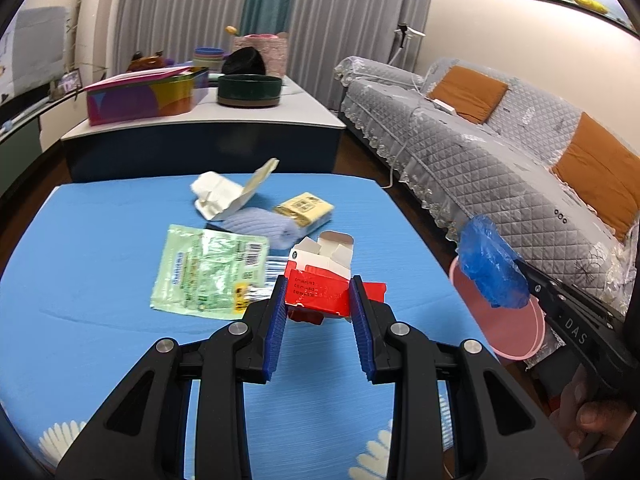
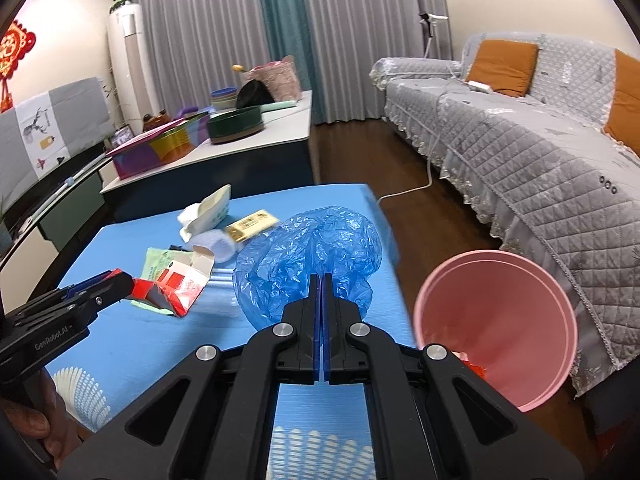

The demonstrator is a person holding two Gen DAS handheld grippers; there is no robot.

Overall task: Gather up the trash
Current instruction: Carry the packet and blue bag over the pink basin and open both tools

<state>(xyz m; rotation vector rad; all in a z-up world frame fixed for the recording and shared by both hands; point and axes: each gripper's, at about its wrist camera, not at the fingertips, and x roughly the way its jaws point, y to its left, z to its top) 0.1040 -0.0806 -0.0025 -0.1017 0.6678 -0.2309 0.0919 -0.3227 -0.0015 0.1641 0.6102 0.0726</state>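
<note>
Right gripper (image 2: 322,292) clamps blue plastic bag (image 2: 308,256); left gripper (image 1: 318,304) pinches red carton (image 1: 320,294). Pink bin (image 2: 496,320) at 3 o'clock: centre bag over rim before releasing.

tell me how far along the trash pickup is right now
Done: the pink bin already has some red scraps at its bottom. In hand: the right gripper is shut on the blue plastic bag, and the left gripper grips the red carton. Left on the blue table: green wrapper, white box, yellow pack.
</note>
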